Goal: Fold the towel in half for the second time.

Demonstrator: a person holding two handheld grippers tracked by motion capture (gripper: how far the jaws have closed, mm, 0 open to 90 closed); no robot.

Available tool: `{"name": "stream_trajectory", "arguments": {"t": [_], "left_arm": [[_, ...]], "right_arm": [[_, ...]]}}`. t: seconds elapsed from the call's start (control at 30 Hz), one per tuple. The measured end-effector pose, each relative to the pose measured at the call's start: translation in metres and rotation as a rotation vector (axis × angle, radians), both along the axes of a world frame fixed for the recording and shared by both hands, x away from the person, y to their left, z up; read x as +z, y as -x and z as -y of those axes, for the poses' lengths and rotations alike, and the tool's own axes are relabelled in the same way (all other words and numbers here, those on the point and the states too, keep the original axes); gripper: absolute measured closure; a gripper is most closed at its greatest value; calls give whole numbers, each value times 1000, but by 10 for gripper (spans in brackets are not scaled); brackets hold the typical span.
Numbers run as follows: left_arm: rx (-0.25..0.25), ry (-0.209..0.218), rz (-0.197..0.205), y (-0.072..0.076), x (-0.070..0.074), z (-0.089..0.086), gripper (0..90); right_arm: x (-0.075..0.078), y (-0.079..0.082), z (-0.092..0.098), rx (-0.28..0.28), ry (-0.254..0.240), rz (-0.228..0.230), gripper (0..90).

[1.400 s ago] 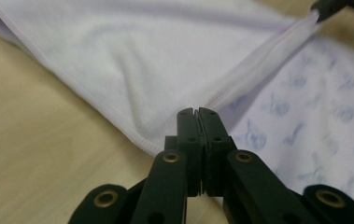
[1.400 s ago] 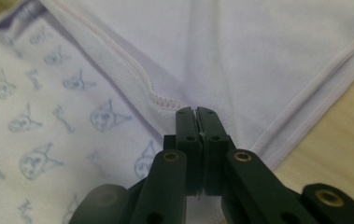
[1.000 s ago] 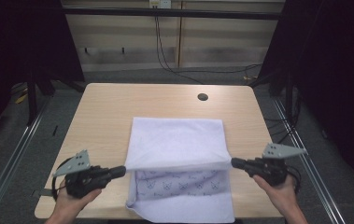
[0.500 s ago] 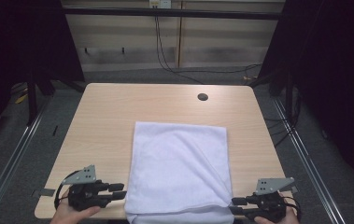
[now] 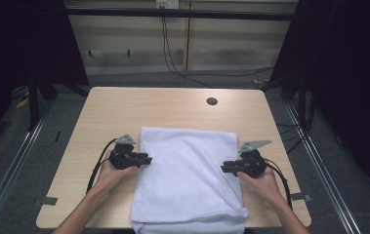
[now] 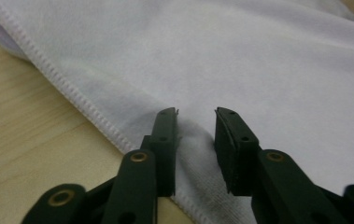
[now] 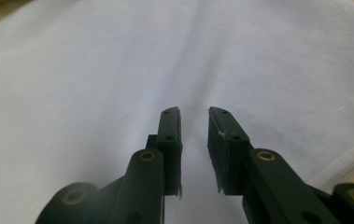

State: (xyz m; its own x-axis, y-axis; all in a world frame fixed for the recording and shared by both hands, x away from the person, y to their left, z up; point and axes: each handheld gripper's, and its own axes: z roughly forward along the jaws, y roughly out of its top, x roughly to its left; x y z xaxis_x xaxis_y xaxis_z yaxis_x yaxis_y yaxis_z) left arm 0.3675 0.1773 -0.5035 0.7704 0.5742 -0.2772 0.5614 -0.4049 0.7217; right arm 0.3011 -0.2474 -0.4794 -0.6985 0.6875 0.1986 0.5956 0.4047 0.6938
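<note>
A white towel (image 5: 187,170) lies folded flat on the wooden table (image 5: 124,107), its near end hanging over the front edge. My left gripper (image 5: 147,158) sits low at the towel's left hem, about midway along it. Its jaws stand a little apart over the stitched hem (image 6: 86,107) after closing partway just now, and nothing is pinched in my left gripper (image 6: 195,112). My right gripper (image 5: 224,168) rests over the towel's right side. Its jaws also closed partway and keep a narrow gap, with cloth (image 7: 118,70) beneath my right gripper (image 7: 194,109) but none clamped.
A round cable hole (image 5: 212,101) sits near the table's far right. Bare wood runs left, right and beyond the towel. Black cables (image 5: 173,44) hang behind the table, and metal floor rails (image 5: 21,146) flank it.
A second ago both grippers held a raised towel edge; they carried it down to the table's near edge, let go, and moved forward to the towel's sides. The towel now lies folded flat.
</note>
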Motion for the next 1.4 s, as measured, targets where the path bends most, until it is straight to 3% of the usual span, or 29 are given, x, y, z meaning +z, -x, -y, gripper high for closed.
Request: {"name": "stream_trajectory", "arguments": {"t": [0.1, 0.17, 0.3, 0.37, 0.43, 0.5, 0.57, 0.6, 0.7, 0.77, 0.83, 0.9, 0.93, 0.97, 1.0, 1.03, 1.1, 1.17, 1.27, 1.4], "left_arm": [[-12, -66, 10, 7, 2, -4, 729], [-27, -62, 1, 16, 2, -10, 730], [-45, -75, -19, 38, 5, -20, 731], [-81, -65, -44, 50, 7, -26, 729], [-78, -39, -17, 54, 11, -34, 706], [-48, -8, 8, 44, 17, -38, 661], [8, 19, 31, 26, 20, -41, 601], [31, 32, 36, 16, 20, -42, 586], [101, 62, 27, -13, 18, -47, 519], [132, 61, 23, -28, 15, -47, 484], [140, 68, -8, -39, 10, -45, 433], [147, 28, -17, -47, 4, -40, 430], [143, 30, -32, -50, 1, -38, 426], [152, 23, -46, -52, -2, -36, 434], [149, 9, -35, -52, -3, -35, 459], [148, -1, -33, -52, -3, -34, 528], [135, -2, -61, -54, -3, -34, 702], [104, -7, -45, -52, -3, -31, 822], [115, -3, -23, -50, 2, -31, 852], [132, 40, 28, -56, 25, -36, 856]], "right_arm": [[-13, -13, -5, -22, 25, -15, 733], [-18, -11, -7, -21, 44, -19, 719], [-17, 4, -10, 20, 22, -49, 724], [-16, 13, -15, 52, 28, -67, 727], [-11, 21, -19, 90, 68, -70, 723], [-8, 16, -15, 72, 28, -52, 693], [-5, -1, -4, -3, 44, -14, 652], [-3, -11, 3, -33, 24, -4, 650], [3, -41, 17, -112, 27, 41, 587], [2, -58, 22, -150, 23, 52, 550], [-1, -72, 23, -164, 15, 41, 523], [-7, -84, 21, -163, 31, 5, 522], [-11, -88, 20, -158, 49, -14, 521], [-14, -91, 19, -164, 71, -17, 522], [-17, -92, 19, -169, 63, -30, 533], [-19, -93, 19, -163, 66, -38, 564], [-21, -92, 20, -158, 42, -41, 677], [-20, -91, 19, -127, 41, -57, 813], [-17, -92, 19, -123, 14, -71, 858], [2, -96, 27, -170, -22, -30, 867]]}}
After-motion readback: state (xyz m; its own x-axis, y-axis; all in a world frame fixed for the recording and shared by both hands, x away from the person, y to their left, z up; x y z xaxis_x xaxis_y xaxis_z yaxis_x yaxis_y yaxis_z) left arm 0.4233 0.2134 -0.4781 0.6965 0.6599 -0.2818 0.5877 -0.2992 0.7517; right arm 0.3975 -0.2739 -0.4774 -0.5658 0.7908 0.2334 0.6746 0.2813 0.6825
